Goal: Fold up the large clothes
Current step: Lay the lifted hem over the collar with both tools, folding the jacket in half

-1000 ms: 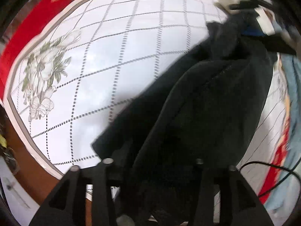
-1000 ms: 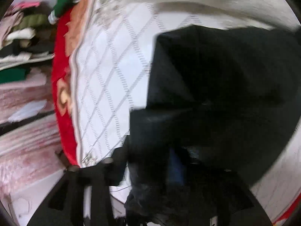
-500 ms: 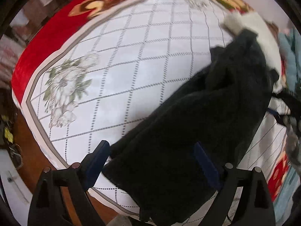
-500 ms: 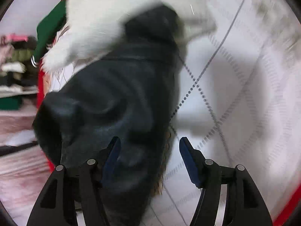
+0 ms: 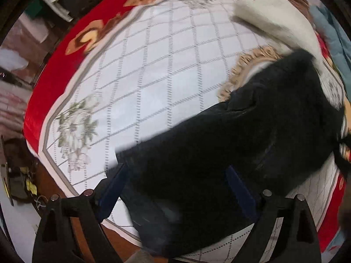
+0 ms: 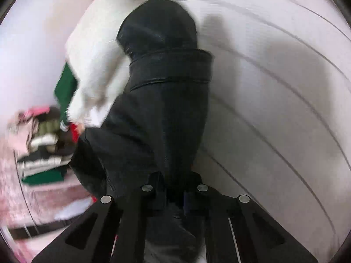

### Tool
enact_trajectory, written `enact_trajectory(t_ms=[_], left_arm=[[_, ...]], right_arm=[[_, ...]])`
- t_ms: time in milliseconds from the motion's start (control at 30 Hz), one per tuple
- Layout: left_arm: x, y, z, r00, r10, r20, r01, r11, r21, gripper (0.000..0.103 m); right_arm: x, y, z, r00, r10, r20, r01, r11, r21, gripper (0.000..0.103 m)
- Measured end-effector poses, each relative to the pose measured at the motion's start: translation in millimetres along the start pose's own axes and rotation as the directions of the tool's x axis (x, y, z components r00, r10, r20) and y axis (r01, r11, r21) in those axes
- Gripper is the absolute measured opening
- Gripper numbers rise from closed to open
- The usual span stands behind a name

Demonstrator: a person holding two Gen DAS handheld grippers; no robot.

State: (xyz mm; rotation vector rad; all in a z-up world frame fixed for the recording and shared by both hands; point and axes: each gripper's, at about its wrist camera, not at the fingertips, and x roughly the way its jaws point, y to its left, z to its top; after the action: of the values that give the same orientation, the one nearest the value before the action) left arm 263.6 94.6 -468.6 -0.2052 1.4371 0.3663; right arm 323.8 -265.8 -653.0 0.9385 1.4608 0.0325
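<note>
A large black garment (image 5: 230,144) lies bunched across the white checked tablecloth (image 5: 153,65), from the near edge toward the far right. My left gripper (image 5: 175,188) is open, its blue-padded fingers (image 5: 114,188) spread over the garment's near end. In the right wrist view the same black garment (image 6: 166,100) stretches away from my right gripper (image 6: 173,197), which is shut on its near end. A white fluffy garment (image 6: 92,65) lies beside it on the left and shows in the left wrist view (image 5: 274,19) at the far right.
The cloth has a red flowered border (image 5: 65,61) and a beige ornament (image 5: 248,65). Blue fabric (image 5: 335,32) lies at the far right. Stacked folded clothes (image 6: 43,149) sit off the table at left. Brown floor (image 5: 57,188) lies below the near edge.
My left gripper let go of the black garment and opened, then stayed open over it. My right gripper opened half a second ago and has now shut on the garment's end.
</note>
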Motion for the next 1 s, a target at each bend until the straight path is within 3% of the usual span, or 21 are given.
enact_trajectory(t_ms=[100,200,267,333,467,567,700,767,800,900,1000], left_arm=[[20,-19,-1,1.000,-0.019,-0.012,0.019,0.999,0.029,0.092],[58,-33,10,0.997,0.074,-0.007,-0.073,0.994,0.086,0.092],[82,-28,21,0.997,0.049,-0.059,-0.045,0.997,0.056,0.100],[101,-19,29,0.994,0.012,-0.109,-0.010,1.000,0.019,0.103],[101,-15,29,0.995,-0.012,-0.101,0.014,1.000,0.022,0.103],[95,-13,28,0.996,-0.006,-0.089,0.008,1.000,0.026,0.103],[84,-8,31,0.997,0.000,-0.072,0.001,1.000,0.009,0.103],[77,-7,33,0.999,0.007,-0.050,-0.006,1.000,0.008,0.103],[74,-6,34,0.999,0.014,-0.045,-0.013,1.000,0.009,0.103],[59,-5,40,0.999,0.039,-0.037,-0.038,0.999,0.016,0.103],[31,-15,49,1.000,-0.005,0.020,0.004,1.000,0.014,0.103]], right_arm=[[-23,-59,-35,0.988,-0.131,-0.078,0.132,0.991,0.013,0.027],[-50,-88,-60,0.968,-0.219,-0.123,0.225,0.974,0.034,0.027],[-75,-85,-70,0.957,-0.277,-0.090,0.277,0.961,-0.015,0.028],[-93,-66,-80,0.955,-0.289,-0.066,0.280,0.952,-0.122,0.029],[-86,-1,-85,0.975,-0.198,-0.096,0.161,0.939,-0.304,0.029],[-50,64,-63,0.983,-0.164,-0.080,0.115,0.898,-0.424,0.029],[12,105,-20,0.969,-0.246,-0.033,0.196,0.839,-0.507,0.028],[42,107,-1,0.919,-0.395,0.005,0.337,0.778,-0.530,0.027],[57,97,9,0.893,-0.450,-0.014,0.378,0.767,-0.518,0.025],[65,88,25,0.884,-0.460,-0.083,0.383,0.816,-0.433,0.025],[37,88,32,0.889,-0.438,-0.130,0.361,0.848,-0.389,0.028]])
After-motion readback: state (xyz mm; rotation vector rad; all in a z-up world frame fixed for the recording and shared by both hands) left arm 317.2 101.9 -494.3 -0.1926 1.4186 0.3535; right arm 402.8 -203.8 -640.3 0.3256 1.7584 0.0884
